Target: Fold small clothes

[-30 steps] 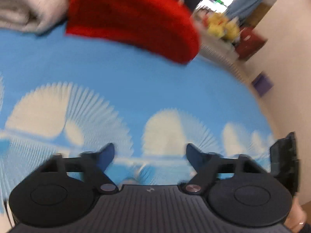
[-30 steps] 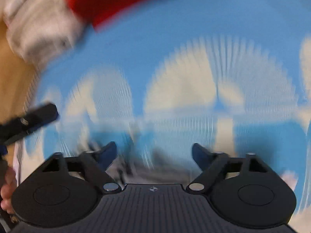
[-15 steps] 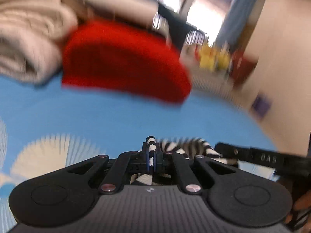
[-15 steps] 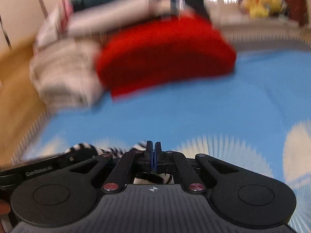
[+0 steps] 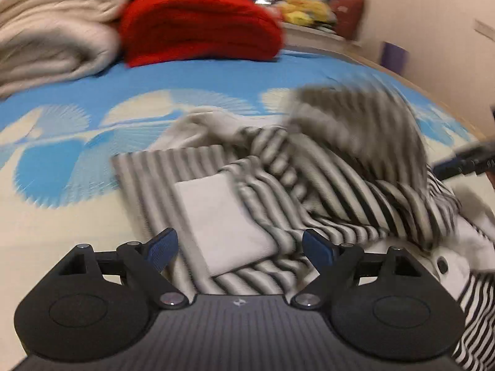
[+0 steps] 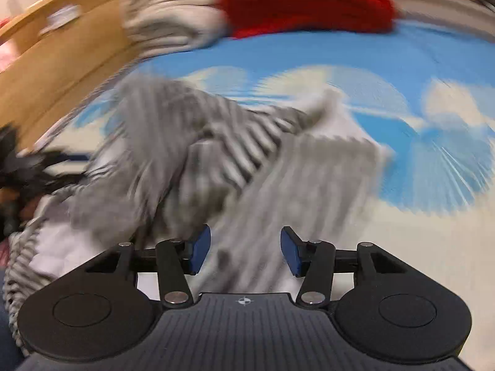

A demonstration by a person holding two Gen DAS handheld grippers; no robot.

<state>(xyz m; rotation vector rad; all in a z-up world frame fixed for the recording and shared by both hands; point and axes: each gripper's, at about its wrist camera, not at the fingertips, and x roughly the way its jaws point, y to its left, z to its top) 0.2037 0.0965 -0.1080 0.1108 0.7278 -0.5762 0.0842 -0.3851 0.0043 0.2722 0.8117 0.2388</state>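
The striped garment [image 5: 324, 179] lay crumpled on the blue-and-cream mat [image 5: 62, 167], a soft knit of thin black and white bands bunched into ridges, with a plain pale rectangular patch [image 5: 222, 225] sewn onto it like a pocket. In the left wrist view it spread from the centre out to four o'clock, one fold at two o'clock smeared by motion. A small dark button [image 5: 443, 266] sat on a white placket at about four o'clock.

The left gripper [image 5: 239, 247] had just been opening and its jaws stood wide, the blue pads clear of the cloth; the patch showed in the gap between them but nothing pressed on it. The right gripper [image 6: 246, 252] had also just been opening, to a middling gap, and its pads were likewise off the fabric, with grey-blurred stripes [image 6: 216, 170] lying under and beyond them towards eleven o'clock.

At twelve o'clock in both views a thick red knit [image 5: 201, 27] sat folded into a rounded mound, and beside it at ten o'clock a stack of cream, plush-looking folded cloth [image 5: 52, 31]. The mat carried fan-shaped cream motifs with fine radiating lines. A wooden board [image 6: 62, 58] edged the mat at ten o'clock in the right view.
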